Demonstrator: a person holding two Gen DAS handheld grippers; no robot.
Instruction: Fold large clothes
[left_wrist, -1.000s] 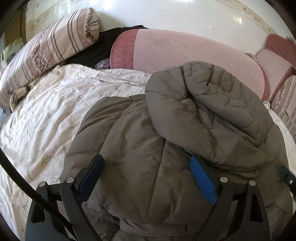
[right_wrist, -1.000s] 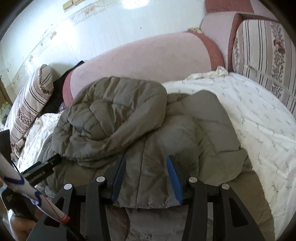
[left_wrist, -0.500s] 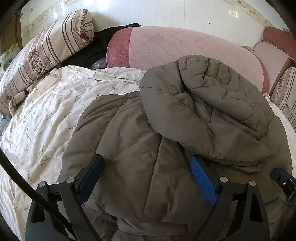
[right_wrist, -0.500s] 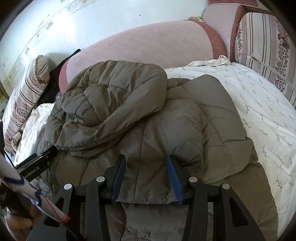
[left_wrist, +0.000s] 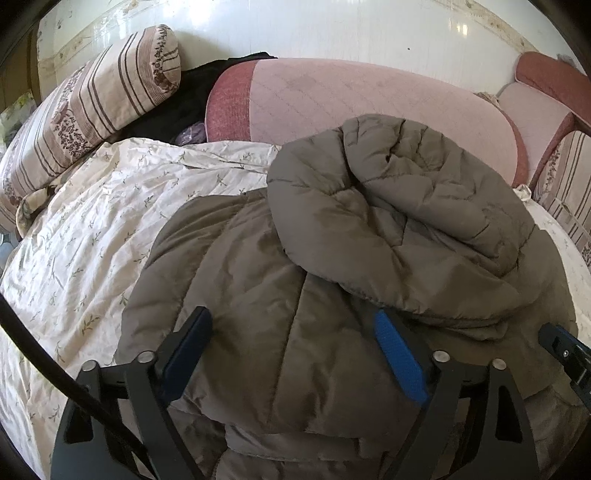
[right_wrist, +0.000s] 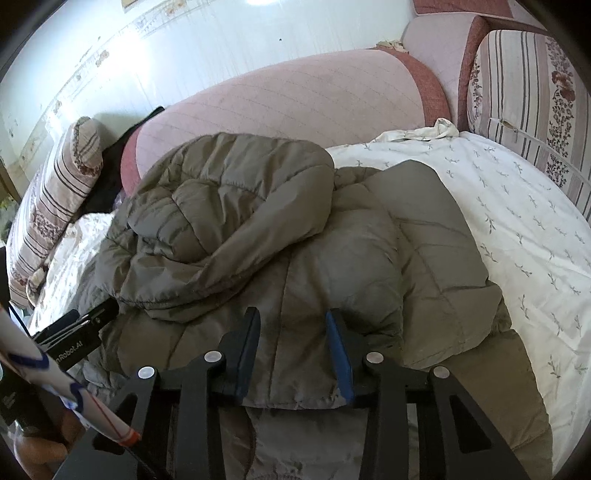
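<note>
Jacket lies on bedsheet, hood folded onto its back. Bolster behind; striped pillow far left.

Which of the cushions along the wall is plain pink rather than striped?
The long pink bolster directly behind the grey jacket. It is quilted with dark red ends; the cushion to its left is striped and flowered.
</note>
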